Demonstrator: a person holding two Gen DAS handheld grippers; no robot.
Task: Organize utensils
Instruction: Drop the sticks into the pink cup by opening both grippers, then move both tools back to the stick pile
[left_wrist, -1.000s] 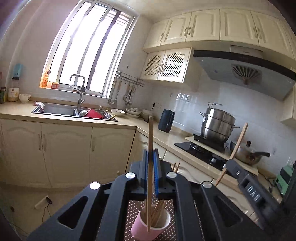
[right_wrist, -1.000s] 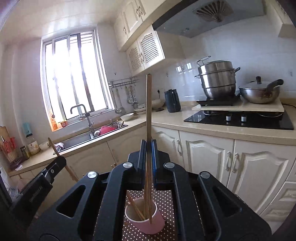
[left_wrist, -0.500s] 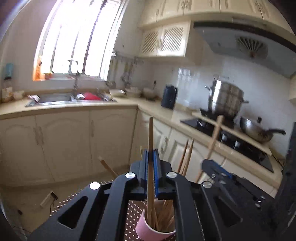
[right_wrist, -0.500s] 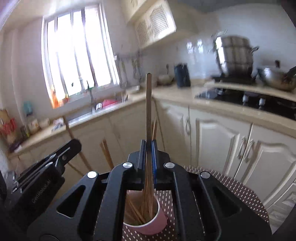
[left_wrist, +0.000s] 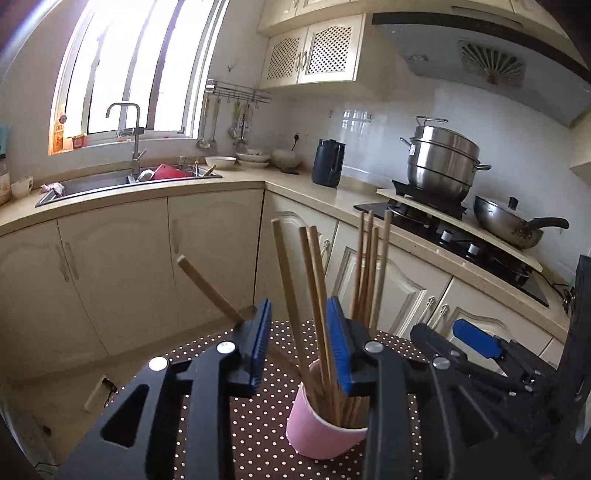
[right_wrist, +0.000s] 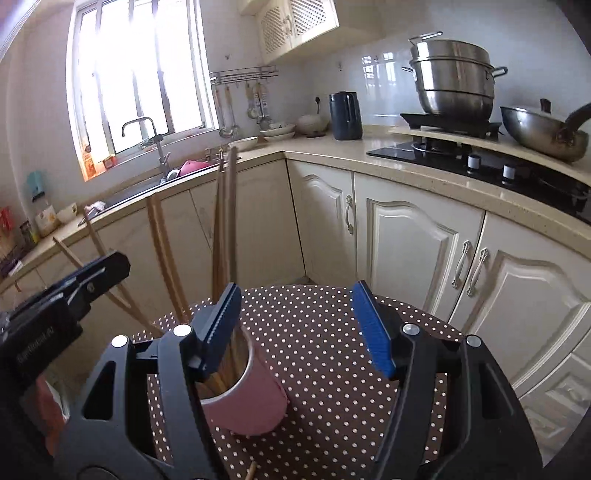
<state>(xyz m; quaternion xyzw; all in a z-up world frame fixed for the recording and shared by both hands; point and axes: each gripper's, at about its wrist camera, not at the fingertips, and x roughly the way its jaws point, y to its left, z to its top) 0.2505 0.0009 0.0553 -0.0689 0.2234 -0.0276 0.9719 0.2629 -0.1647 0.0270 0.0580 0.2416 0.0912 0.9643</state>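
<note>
Releasing on both sides — left gripper (left_wrist: 298, 332) and right gripper (right_wrist: 297, 325) had each clamped a chopstick upright a second earlier; their jaws were opening, pads off the wood. Chopsticks (left_wrist: 314, 295) stood in the pink cup (left_wrist: 321, 432), just below and between the left jaws, left of the right gripper's gap. Looks like both sticks were delivered — next is whatever's left on the dotted table (right_wrist: 325, 343).

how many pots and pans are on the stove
2: a stacked steel steamer pot at the back of the stove, and a wok with a dark handle on the board beside it.
</note>
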